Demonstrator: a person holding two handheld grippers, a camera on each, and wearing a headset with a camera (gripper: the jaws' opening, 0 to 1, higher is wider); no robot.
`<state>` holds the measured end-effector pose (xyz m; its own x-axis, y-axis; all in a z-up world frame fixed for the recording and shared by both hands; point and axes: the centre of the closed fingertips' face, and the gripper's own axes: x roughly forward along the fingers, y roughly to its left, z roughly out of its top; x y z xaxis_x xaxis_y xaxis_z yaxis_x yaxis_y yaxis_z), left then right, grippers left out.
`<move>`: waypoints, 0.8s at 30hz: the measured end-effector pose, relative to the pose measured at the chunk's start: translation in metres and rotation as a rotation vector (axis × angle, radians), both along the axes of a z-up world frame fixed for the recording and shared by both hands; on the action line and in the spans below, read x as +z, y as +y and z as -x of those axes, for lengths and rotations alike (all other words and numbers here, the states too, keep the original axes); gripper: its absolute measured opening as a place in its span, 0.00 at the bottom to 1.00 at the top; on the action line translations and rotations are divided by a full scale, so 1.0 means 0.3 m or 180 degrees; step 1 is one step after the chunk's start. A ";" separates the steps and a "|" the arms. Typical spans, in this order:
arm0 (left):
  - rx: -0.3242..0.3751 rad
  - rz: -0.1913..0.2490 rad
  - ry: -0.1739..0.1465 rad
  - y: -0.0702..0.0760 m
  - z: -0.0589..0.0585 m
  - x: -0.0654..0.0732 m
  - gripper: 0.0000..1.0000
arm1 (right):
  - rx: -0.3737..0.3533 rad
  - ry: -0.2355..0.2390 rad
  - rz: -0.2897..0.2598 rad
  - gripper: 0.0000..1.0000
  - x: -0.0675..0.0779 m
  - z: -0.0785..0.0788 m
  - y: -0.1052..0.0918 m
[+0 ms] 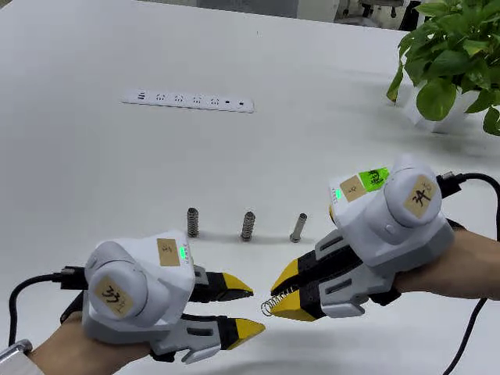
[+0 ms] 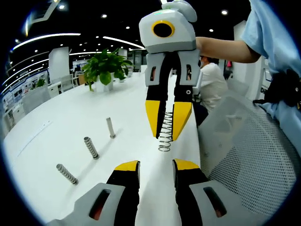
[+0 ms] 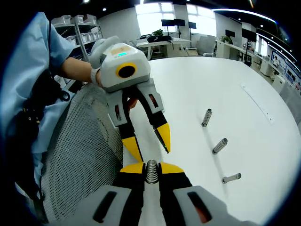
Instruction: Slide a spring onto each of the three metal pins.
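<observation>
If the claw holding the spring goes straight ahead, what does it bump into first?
Most likely the left gripper. The right gripper, shut on the spring, points at its open yellow jaws, close ahead. It might slip between them instead; depth is hard to judge.

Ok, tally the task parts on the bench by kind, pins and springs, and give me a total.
Metal pins: 3
Springs: 3 (2 on pins, 1 held in the right tool)
Total: 6
</observation>
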<state>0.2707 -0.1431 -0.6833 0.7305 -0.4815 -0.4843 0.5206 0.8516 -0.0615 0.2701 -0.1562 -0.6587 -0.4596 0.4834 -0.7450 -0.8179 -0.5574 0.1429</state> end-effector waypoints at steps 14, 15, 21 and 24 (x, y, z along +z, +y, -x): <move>0.0992 0.0120 -0.0172 0.243 0.020 0.035 0.60 | -0.0013 -0.0112 0.0047 0.12 -0.014 -0.032 -0.005; 0.1036 0.0122 -0.0190 0.255 0.023 0.038 0.61 | -0.0011 -0.0116 0.0056 0.12 -0.016 -0.035 -0.006; 0.1292 0.0108 -0.0213 0.335 0.043 0.037 0.69 | 0.0001 -0.0166 0.0085 0.12 -0.022 -0.056 -0.007; 0.1437 0.0168 -0.0230 0.362 0.051 0.046 0.74 | 0.0000 -0.0173 0.0093 0.12 -0.021 -0.063 -0.004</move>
